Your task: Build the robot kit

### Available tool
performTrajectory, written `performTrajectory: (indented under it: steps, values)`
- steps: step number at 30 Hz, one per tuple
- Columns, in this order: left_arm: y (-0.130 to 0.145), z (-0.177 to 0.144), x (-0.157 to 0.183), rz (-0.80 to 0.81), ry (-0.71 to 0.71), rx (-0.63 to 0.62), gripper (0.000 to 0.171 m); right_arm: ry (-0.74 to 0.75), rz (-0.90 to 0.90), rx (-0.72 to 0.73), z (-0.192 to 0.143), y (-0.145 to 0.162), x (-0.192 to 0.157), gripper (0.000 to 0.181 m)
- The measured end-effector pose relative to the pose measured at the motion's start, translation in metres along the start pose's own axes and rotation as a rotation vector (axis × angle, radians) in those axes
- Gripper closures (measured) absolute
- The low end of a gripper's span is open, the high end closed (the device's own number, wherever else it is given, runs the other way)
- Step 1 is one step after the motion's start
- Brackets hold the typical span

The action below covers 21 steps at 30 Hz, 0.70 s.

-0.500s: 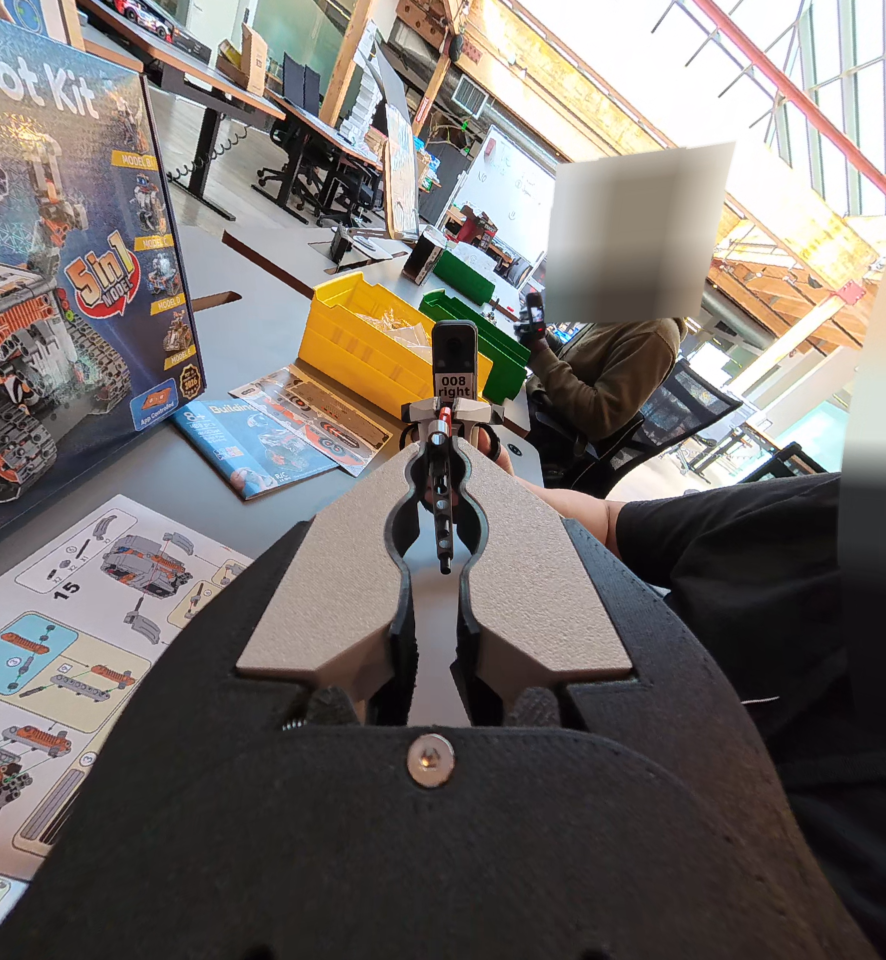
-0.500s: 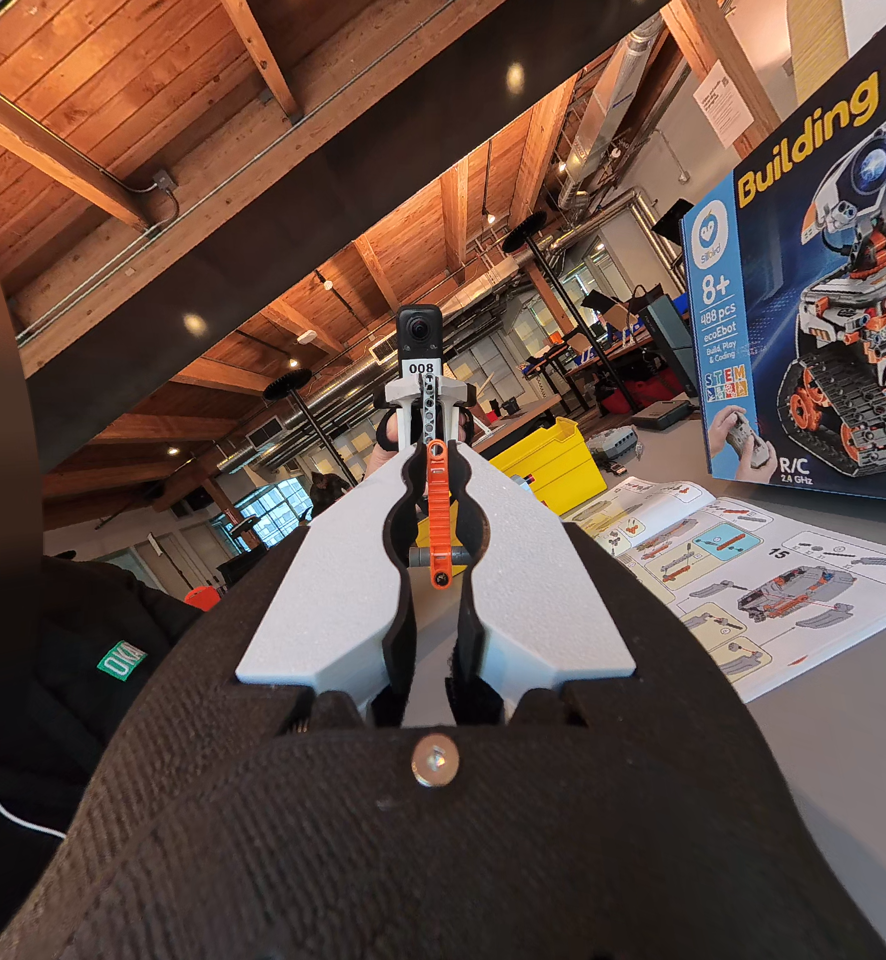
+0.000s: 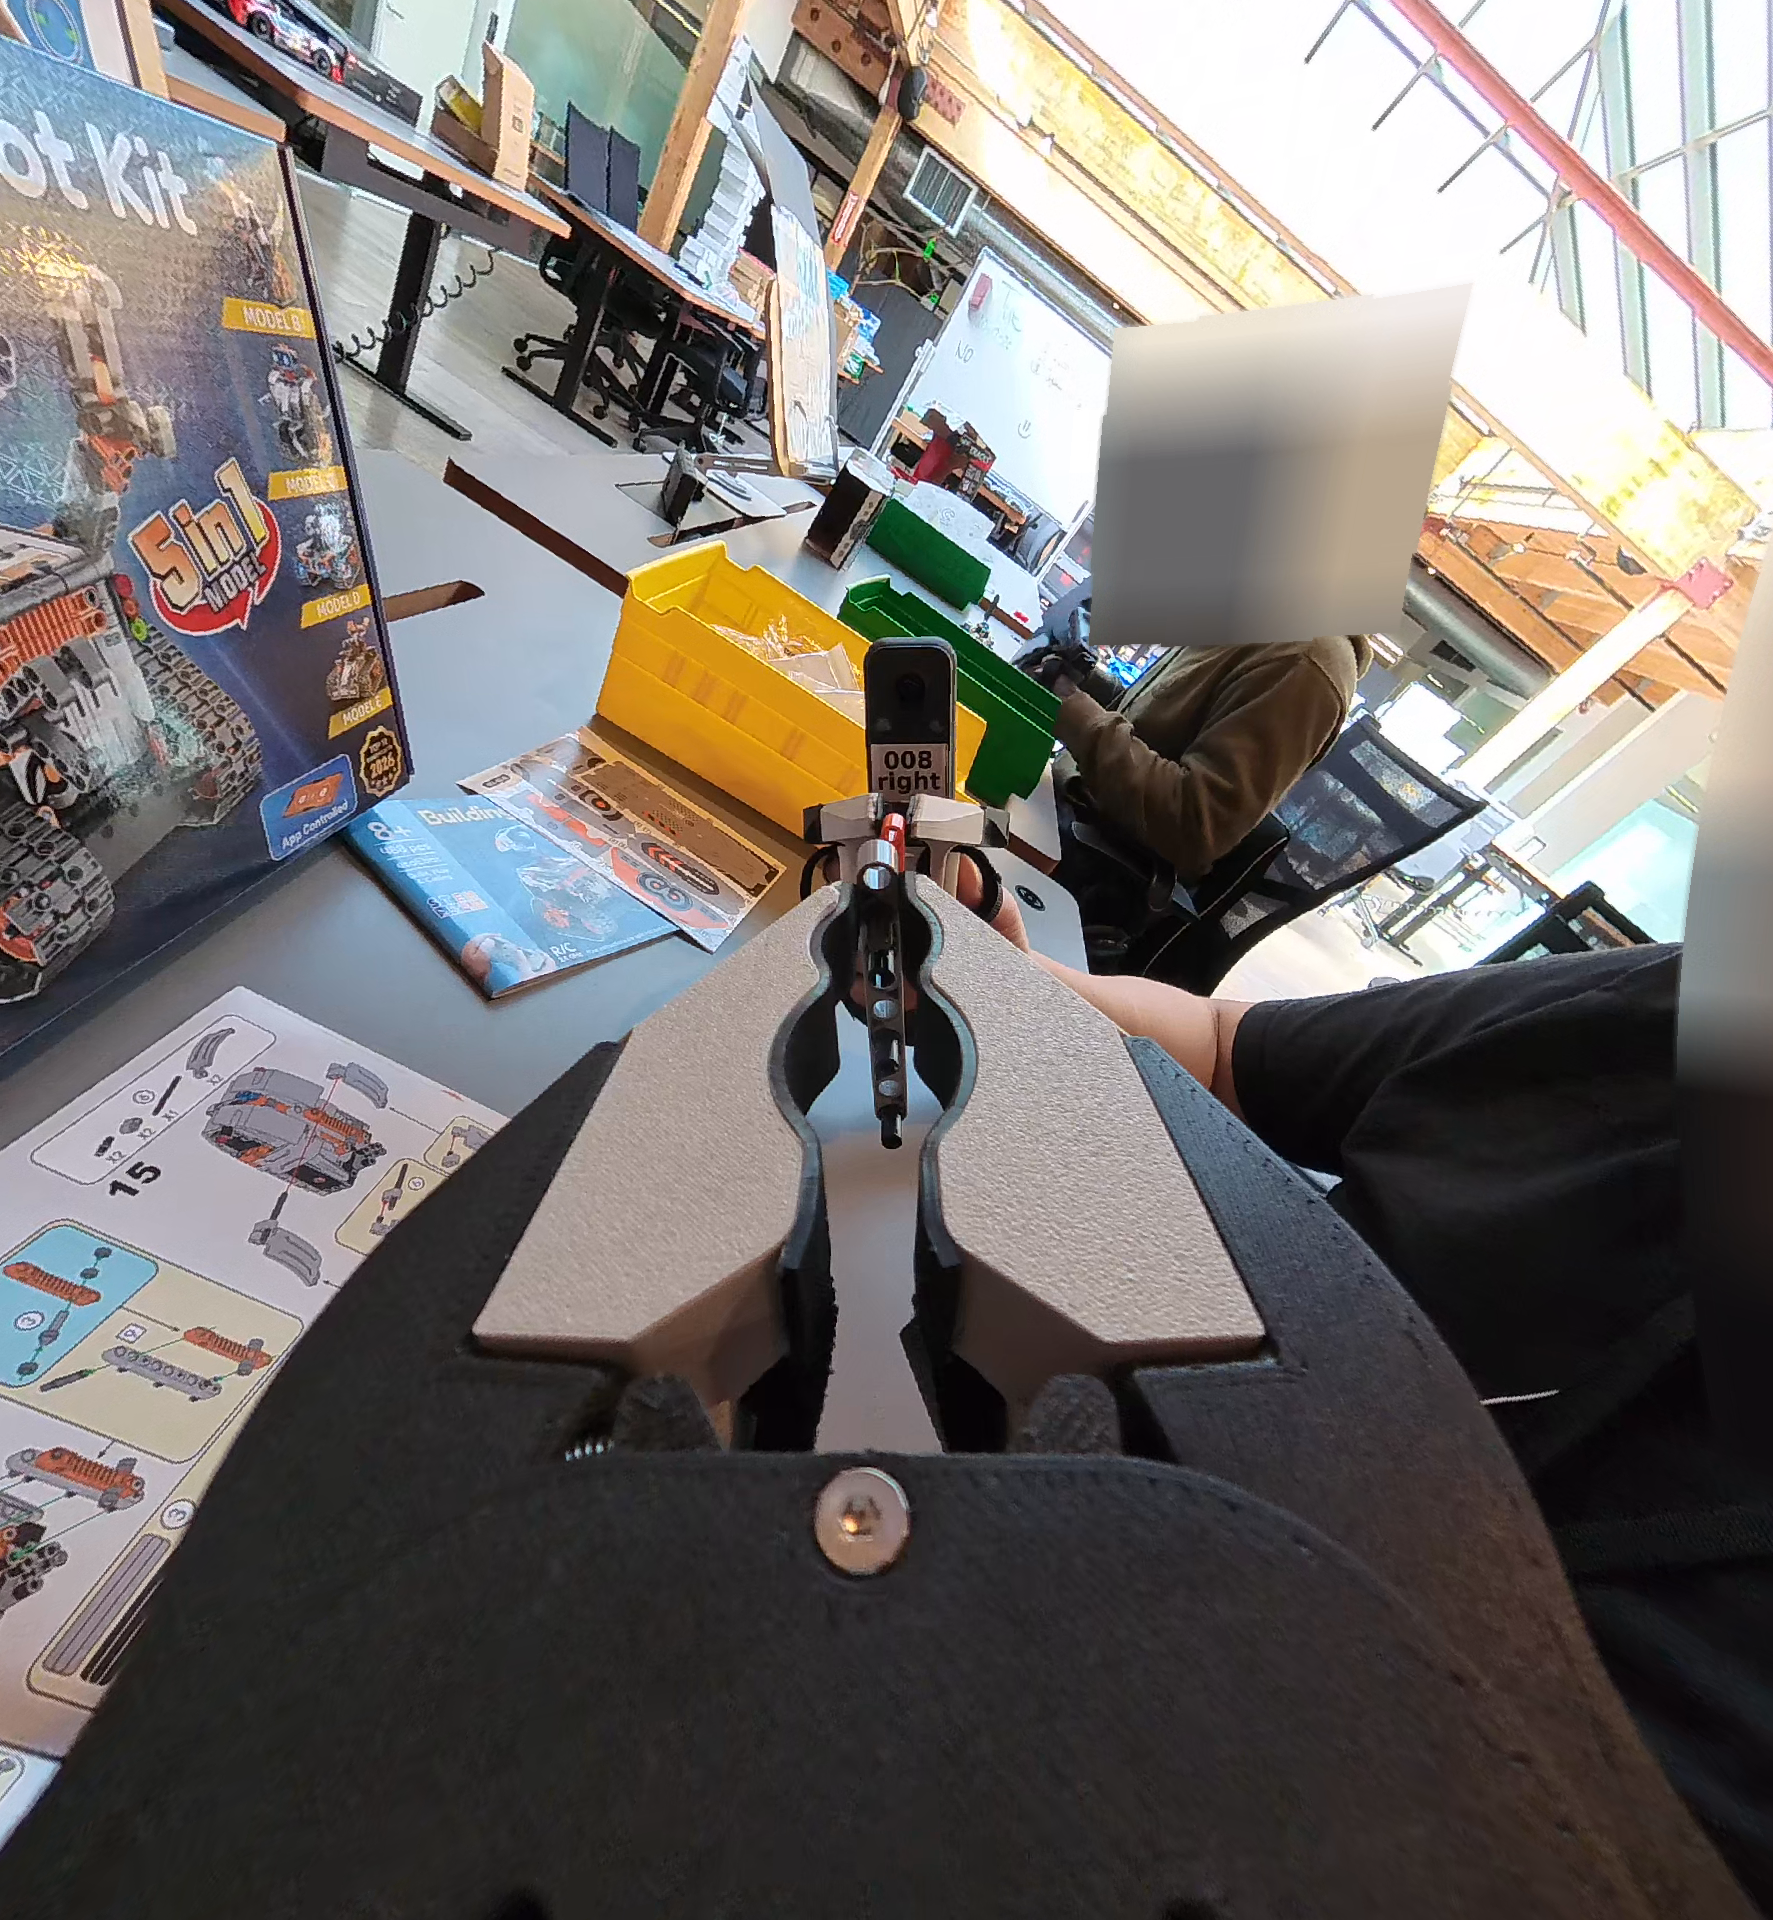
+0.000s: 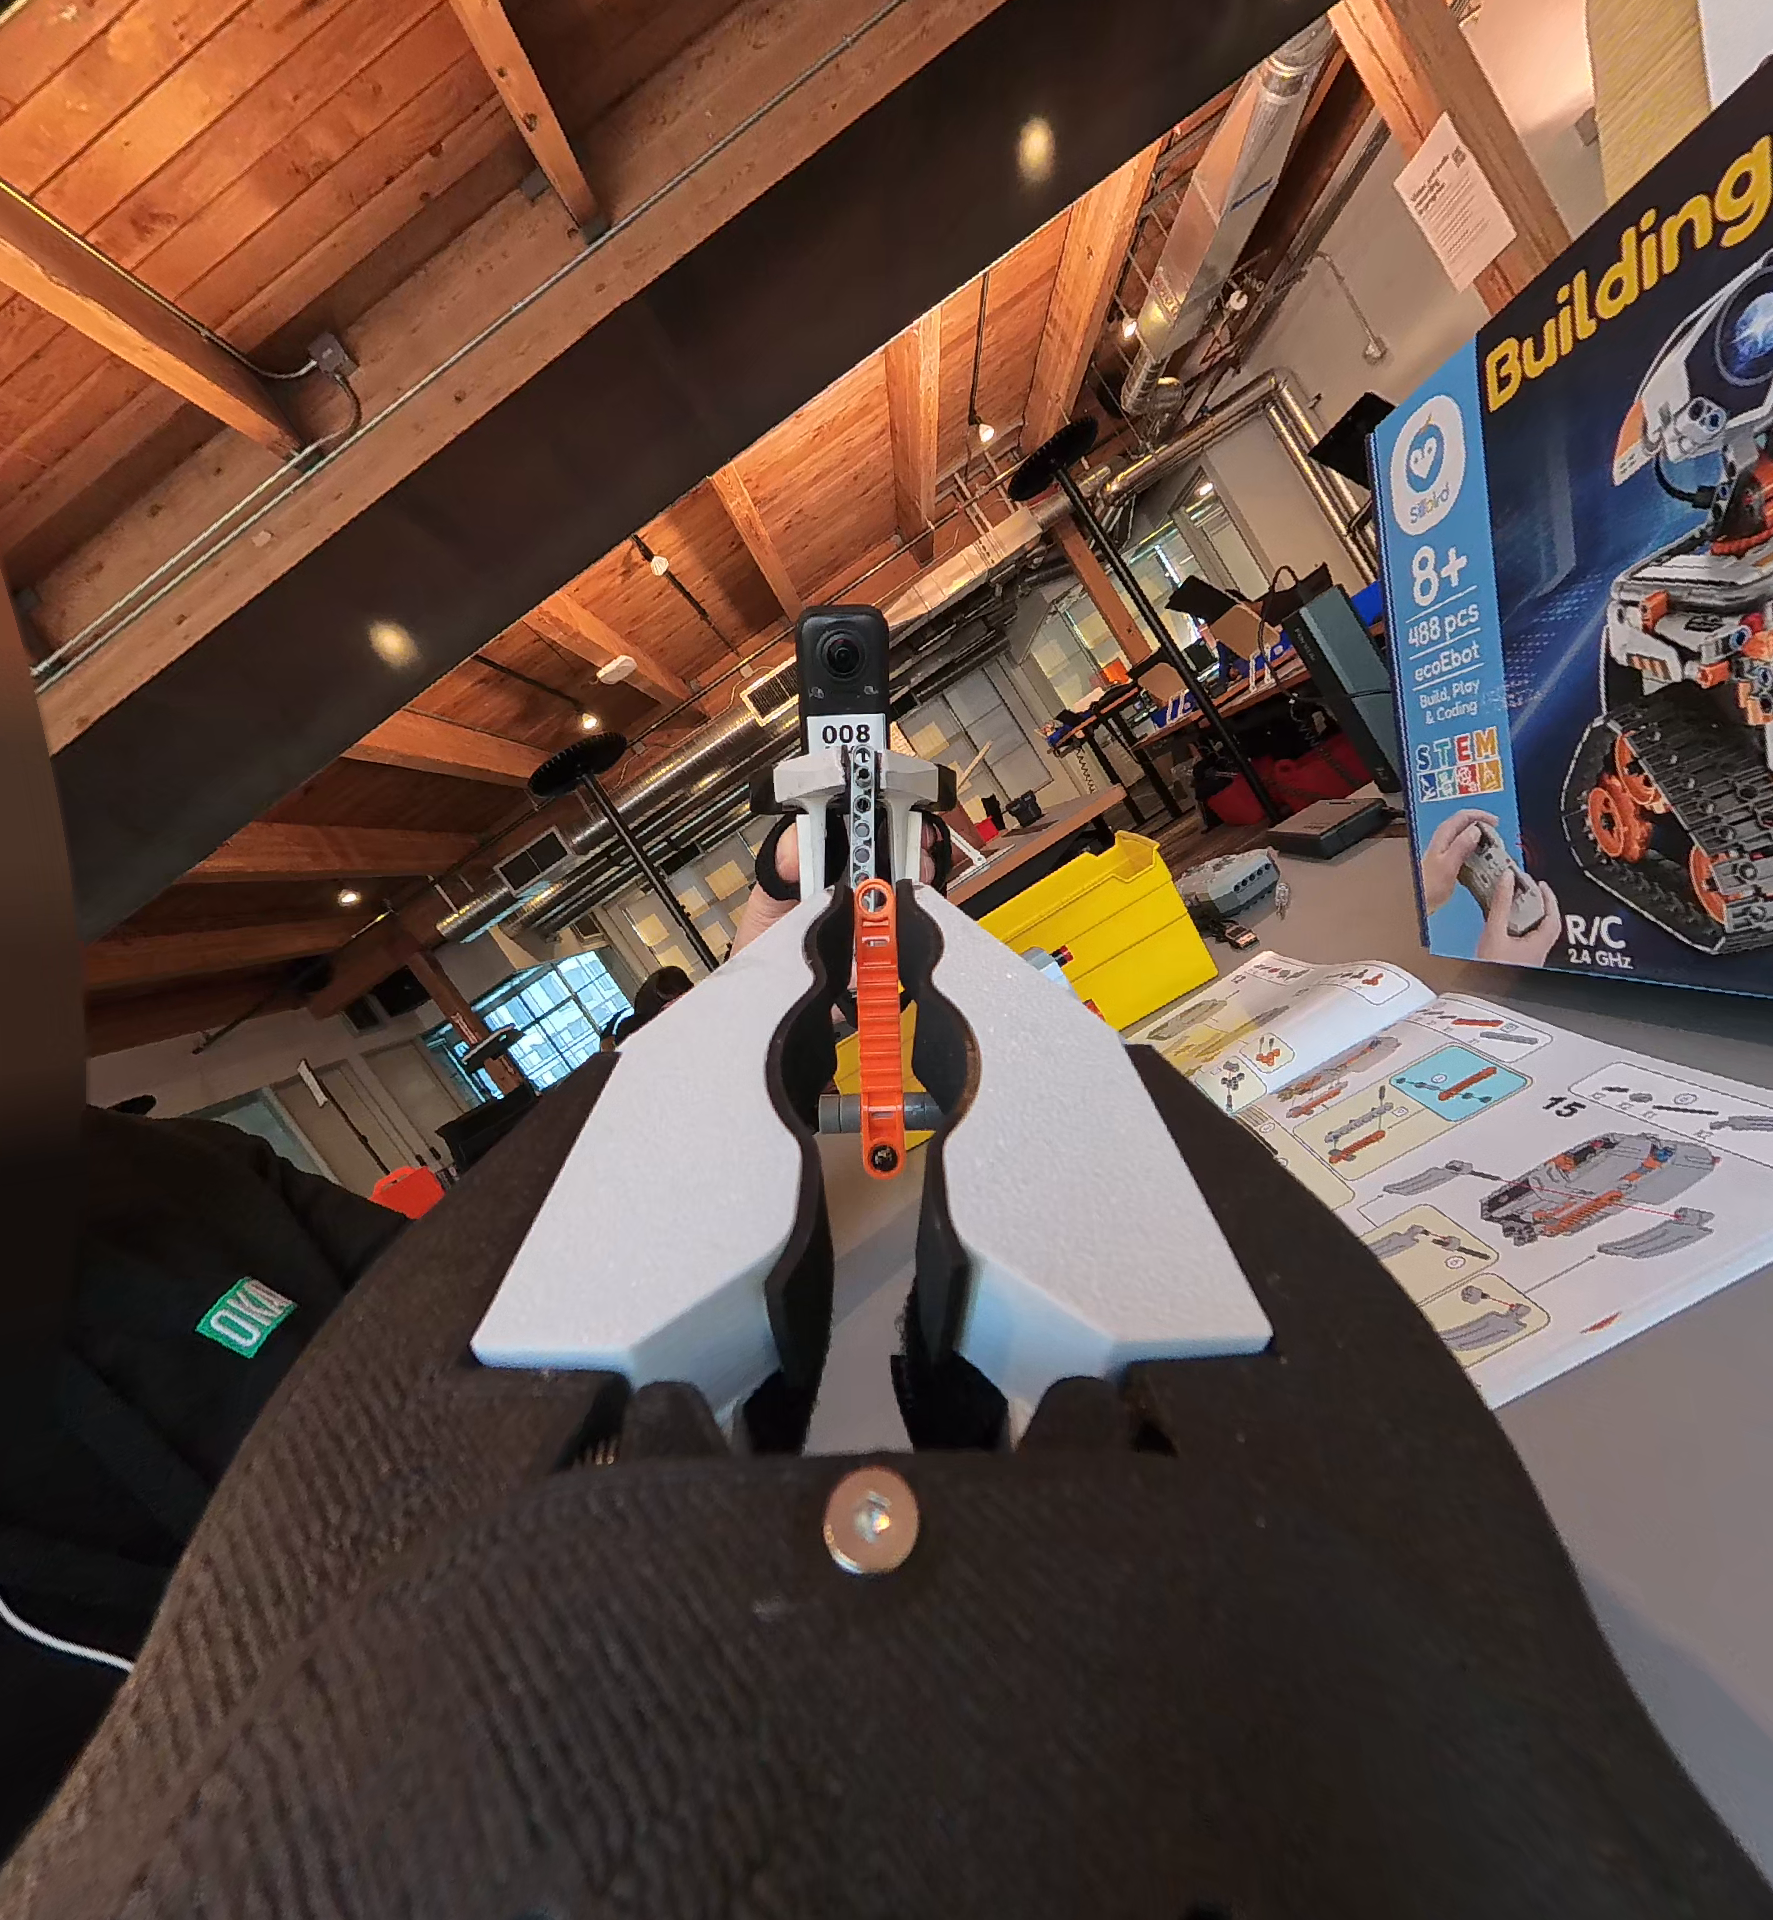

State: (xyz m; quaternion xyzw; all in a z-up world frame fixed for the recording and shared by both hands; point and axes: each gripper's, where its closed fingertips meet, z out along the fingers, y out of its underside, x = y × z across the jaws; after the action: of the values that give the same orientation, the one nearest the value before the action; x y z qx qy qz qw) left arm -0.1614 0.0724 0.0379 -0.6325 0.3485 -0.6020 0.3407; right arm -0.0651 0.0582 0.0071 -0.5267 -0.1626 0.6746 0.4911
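- Little has moved since the earlier frame: both grippers remain raised, tip to tip, above the grey table (image 3: 466, 665), each part in the same grip.
- Left gripper (image 3: 880, 914): jaws clamped on a slim dark grey perforated plastic beam (image 3: 887, 1023), which runs lengthwise between the grey fingers (image 3: 695, 1122), its free end pointing back toward the camera.
- Right gripper (image 4: 874, 904): jaws clamped on an orange ribbed plastic beam (image 4: 874, 1023) crossed near its rear end by a short grey pin (image 4: 840, 1114) (pin sits crosswise in the finger gap).
- Beam ends meet where the two grippers face each other; whether they are joined cannot be told.
- Landmark: open white instruction booklet (image 3: 186, 1226) flat on the table.
- Behind the booklet stands a blue printed cardboard kit box (image 3: 134, 582).
- Beyond the booklet, toward the far edge, lie a small blue manual (image 3: 508, 894), a sticker sheet (image 3: 643, 831) and a yellow plastic bin (image 3: 736, 686), with a green plastic bin (image 3: 1007, 707) just past it.
- Seated person in an olive top (image 3: 1214, 748), farther off.
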Motion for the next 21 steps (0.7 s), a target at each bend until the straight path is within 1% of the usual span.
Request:
performTrajectory:
  steps: [21]
  values:
    - [0.003,0.001,-0.0008,-0.004,0.005,-0.015,0.167,-0.001,0.006,-0.002,0.0004,0.0014,0.0007,0.176]
